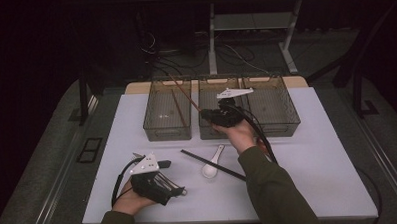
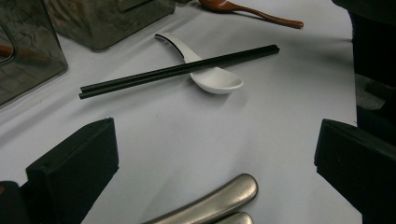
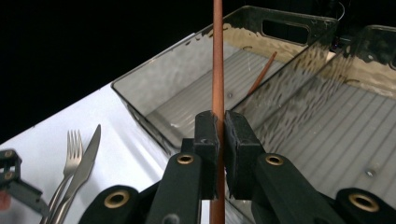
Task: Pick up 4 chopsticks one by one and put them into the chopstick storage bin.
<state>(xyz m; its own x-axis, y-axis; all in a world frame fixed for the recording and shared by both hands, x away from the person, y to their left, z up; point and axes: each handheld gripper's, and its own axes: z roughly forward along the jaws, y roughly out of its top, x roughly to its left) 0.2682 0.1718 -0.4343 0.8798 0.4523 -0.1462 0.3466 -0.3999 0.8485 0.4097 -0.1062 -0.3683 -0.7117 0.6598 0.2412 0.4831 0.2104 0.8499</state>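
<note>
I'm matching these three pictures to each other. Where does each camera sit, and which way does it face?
High view: above the person's side, looking forward and down on the white table and three bins; both forearms, left gripper and right gripper show.
Left gripper view: low over the table, facing black chopsticks across a white spoon; open jaws frame it.
Right gripper view: along its jaws, shut on a brown chopstick, toward the left bin.
Shared: spoon and black chopsticks, high and left gripper views.

Reddish-brown chopstick [image 3: 217, 56]; black chopsticks [image 2: 177, 71]; glossy white spoon [image 2: 205, 70]; smoky translucent bins [image 1: 167, 109], ridged floors; pale lavender-white table [image 1: 312, 138]; silver fork [image 3: 70, 154].
</note>
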